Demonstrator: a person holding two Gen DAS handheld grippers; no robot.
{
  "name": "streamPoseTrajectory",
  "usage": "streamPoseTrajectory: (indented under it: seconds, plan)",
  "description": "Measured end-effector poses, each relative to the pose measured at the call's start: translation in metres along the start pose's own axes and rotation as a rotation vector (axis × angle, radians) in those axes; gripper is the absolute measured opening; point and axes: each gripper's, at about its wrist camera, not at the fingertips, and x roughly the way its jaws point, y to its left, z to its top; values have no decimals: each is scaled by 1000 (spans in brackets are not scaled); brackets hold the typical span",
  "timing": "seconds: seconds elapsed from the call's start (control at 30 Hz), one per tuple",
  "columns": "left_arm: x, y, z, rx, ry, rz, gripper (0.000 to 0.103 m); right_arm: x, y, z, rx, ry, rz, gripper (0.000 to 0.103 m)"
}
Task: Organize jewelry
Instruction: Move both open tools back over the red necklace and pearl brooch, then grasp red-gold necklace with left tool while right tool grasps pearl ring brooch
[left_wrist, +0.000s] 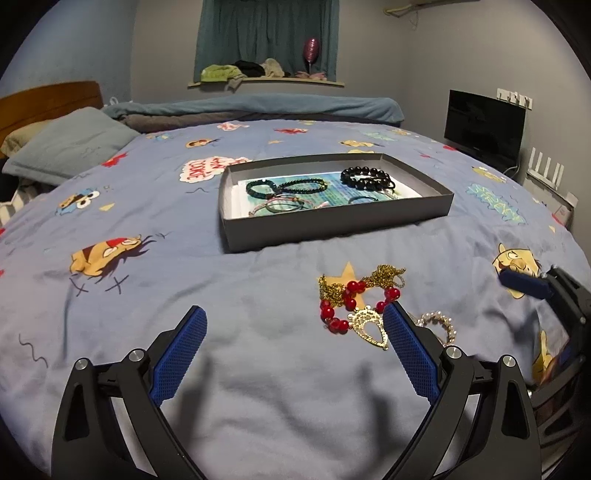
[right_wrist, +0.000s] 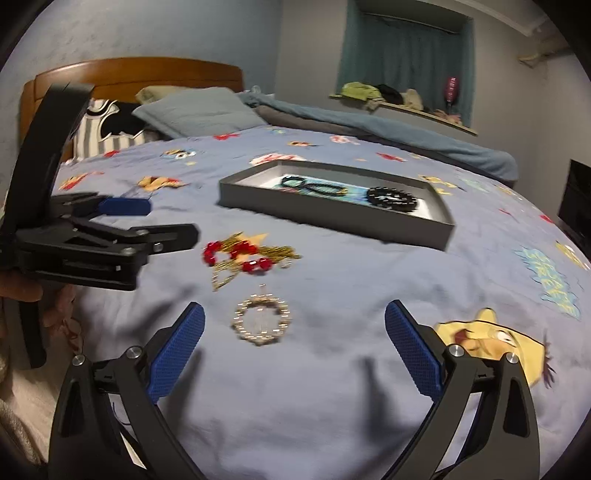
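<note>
While both tongs stand wide and hold nothing, the grey box (left_wrist: 336, 221) lies on the bedspread (left_wrist: 147, 295) well ahead of them, with dark bead bracelets (left_wrist: 365, 177) and thinner cords inside. The red-bead gold necklace (left_wrist: 354, 306) lies just beside the left gripper's (left_wrist: 295, 325) right finger. Only the right wrist view shows whole the pearl ring bracelet (right_wrist: 260, 319), between the right gripper's (right_wrist: 293, 319) fingers.

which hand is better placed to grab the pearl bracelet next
Right, probably. The pearl bracelet lies just ahead of the open right gripper, near its left finger. The left gripper faces the red necklace instead.
</note>
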Motion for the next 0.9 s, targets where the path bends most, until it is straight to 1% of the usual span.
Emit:
streamPoseTrajectory:
  seconds: [0.13,0.27,0.3,0.33,0.37,0.4,0.47,0.57,0.6,0.67,0.7,0.73,0.83,0.9]
  plan:
    - [6,2,-4,0,11,-7,95,16,9,-1,-18,42,8,76]
    - [11,4,-6,-6,29,-26,95,30,12,-3,-22,84,-11,67]
    - [12,4,-6,-8,30,-30,95,34,12,-3,-19,94,-12,63]
    - [13,4,-6,-11,32,-36,95,34,11,-4,-16,96,-9,56]
    - [13,5,-7,-13,33,-41,95,35,11,-4,-13,98,-4,52]
    - [14,5,-7,-15,35,-45,95,35,10,-3,-11,99,-5,41]
    - [16,3,-8,-13,40,-58,95,33,8,-3,0,94,-17,41]
    - [16,-2,-9,-1,40,-85,94,24,-4,0,56,78,-34,41]
    - [16,-4,-9,3,41,-99,93,19,-11,1,79,62,-54,41]
    - [15,-13,-10,16,47,-148,85,11,-24,3,117,36,-81,41]
    - [15,-17,-11,26,53,-175,72,7,-31,4,142,23,-91,41]
    - [16,-21,-12,34,62,-191,63,5,-36,5,158,19,-96,41]
    - [21,-31,-14,56,91,-225,53,4,-49,3,201,33,-101,41]
    - [27,-34,-14,50,114,-237,49,6,-52,2,216,48,-95,41]
